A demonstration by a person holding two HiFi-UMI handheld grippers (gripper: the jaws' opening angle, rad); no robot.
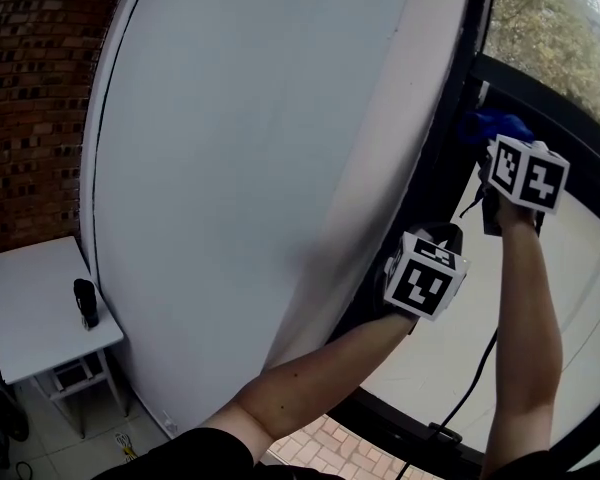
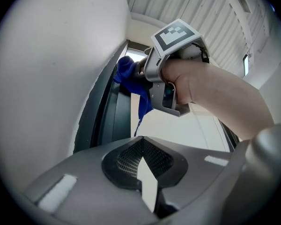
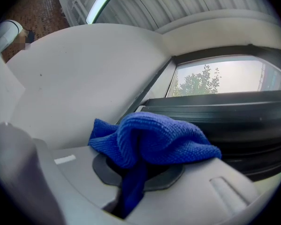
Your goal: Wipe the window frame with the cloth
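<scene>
Now, right gripper [image 1: 487, 141] clamping blue cloth [image 3: 154, 137] at dark window frame [image 3: 253, 125], left gripper [image 2: 141, 168] seemingly closed, empty

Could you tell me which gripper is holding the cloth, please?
The right gripper grips the blue knitted cloth by the black window frame; the left gripper holds nothing.

A small white table [image 1: 30, 313] stands against a red brick wall [image 1: 30, 88]. On its near edge stands a dark upright object [image 1: 85, 303], perhaps a bottle. A broad white wall panel [image 1: 260, 148] rises beside it. Leafy trees [image 1: 565, 28] show outside, under a ribbed ceiling [image 3: 178, 3].
</scene>
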